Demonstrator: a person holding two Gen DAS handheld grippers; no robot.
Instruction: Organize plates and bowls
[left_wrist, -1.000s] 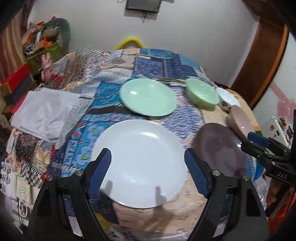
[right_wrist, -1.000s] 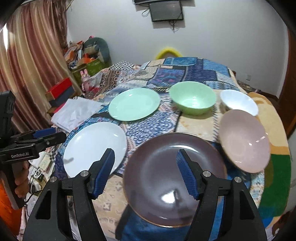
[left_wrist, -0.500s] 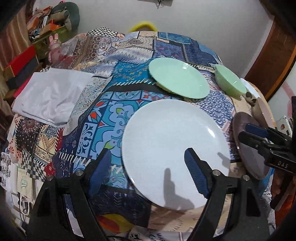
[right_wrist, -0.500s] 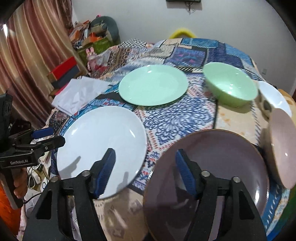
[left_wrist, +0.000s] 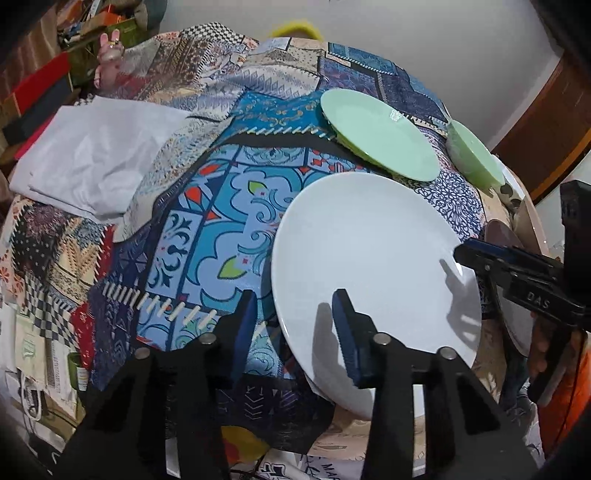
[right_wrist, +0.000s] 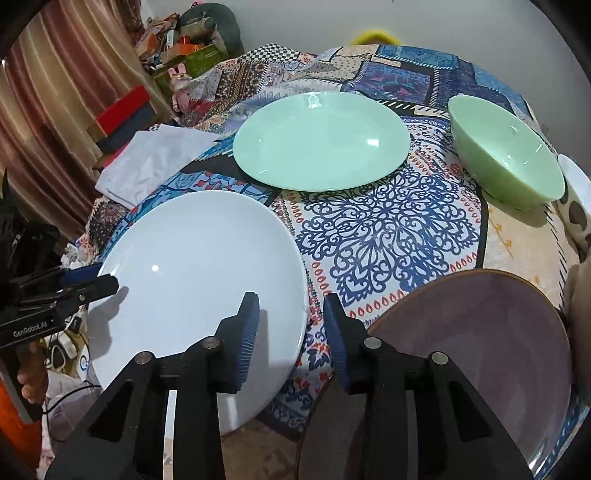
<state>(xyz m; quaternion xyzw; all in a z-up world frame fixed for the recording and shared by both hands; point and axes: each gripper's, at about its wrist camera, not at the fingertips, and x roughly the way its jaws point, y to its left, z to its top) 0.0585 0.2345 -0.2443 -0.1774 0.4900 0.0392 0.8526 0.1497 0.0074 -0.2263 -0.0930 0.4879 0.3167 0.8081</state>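
**White plate now straddled by both grippers at the table's near edge**

Plates and bowls lie spread on the patchwork tablecloth (right_wrist: 388, 236). Largest is the white plate (left_wrist: 369, 266), filling the lower centre-right of the left wrist view and the lower left of the right wrist view, overhanging the near edge of the table. A second ago it lay squarely between widely spread left fingers; since then both grippers have narrowed their gap and shifted toward the plate's edges. I judge a two-sided lift of this plate is being set up, probably to stack it.

The brown plate (right_wrist: 480, 332) sits lower right in the right wrist view, the green plate (right_wrist: 321, 140) upper centre, the green bowl (right_wrist: 509, 162) upper right.

The left gripper (left_wrist: 293, 325) has its fingers apart but fairly close, nothing between the pads; the plate's left rim falls between them, one finger (left_wrist: 347, 332) over the plate, the other over cloth. The right gripper (right_wrist: 291, 328) is likewise part-open, straddling the plate's right rim, its other finger near the brown plate. Whether either touches the plate I cannot tell.

A white folded cloth (left_wrist: 92, 162) lies upper left.
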